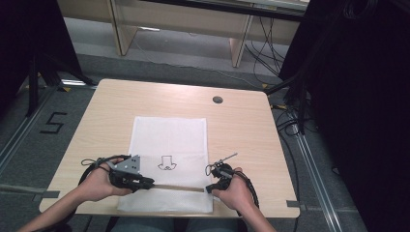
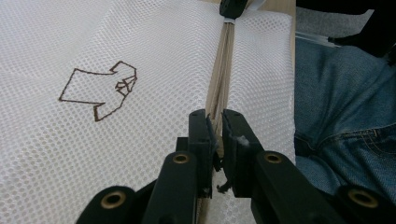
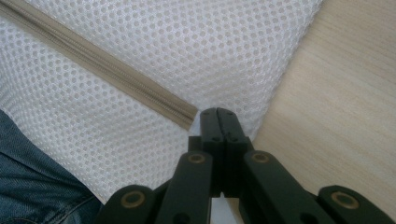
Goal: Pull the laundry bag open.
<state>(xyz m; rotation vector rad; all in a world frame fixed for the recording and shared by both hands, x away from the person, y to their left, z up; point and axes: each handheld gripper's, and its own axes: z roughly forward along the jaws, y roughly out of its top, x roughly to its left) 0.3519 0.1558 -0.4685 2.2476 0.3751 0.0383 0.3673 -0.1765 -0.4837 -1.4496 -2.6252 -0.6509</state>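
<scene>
Since the mesh laundry bag (image 1: 169,162) is light and limp, lying flat at the bench's (image 1: 241,130) six o'clock edge, grip the zip (image 2: 219,79): left gripper (image 2: 215,130) jaws pinch it; right gripper (image 3: 218,116) jaws clamp the bag's corner.

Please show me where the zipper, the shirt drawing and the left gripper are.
zipper (image 2: 219,74), left gripper view, middle of the tan strip.
shirt drawing (image 2: 100,88), left gripper view, body of the brown outline.
left gripper (image 2: 218,133), left gripper view, between its fingertips.
</scene>
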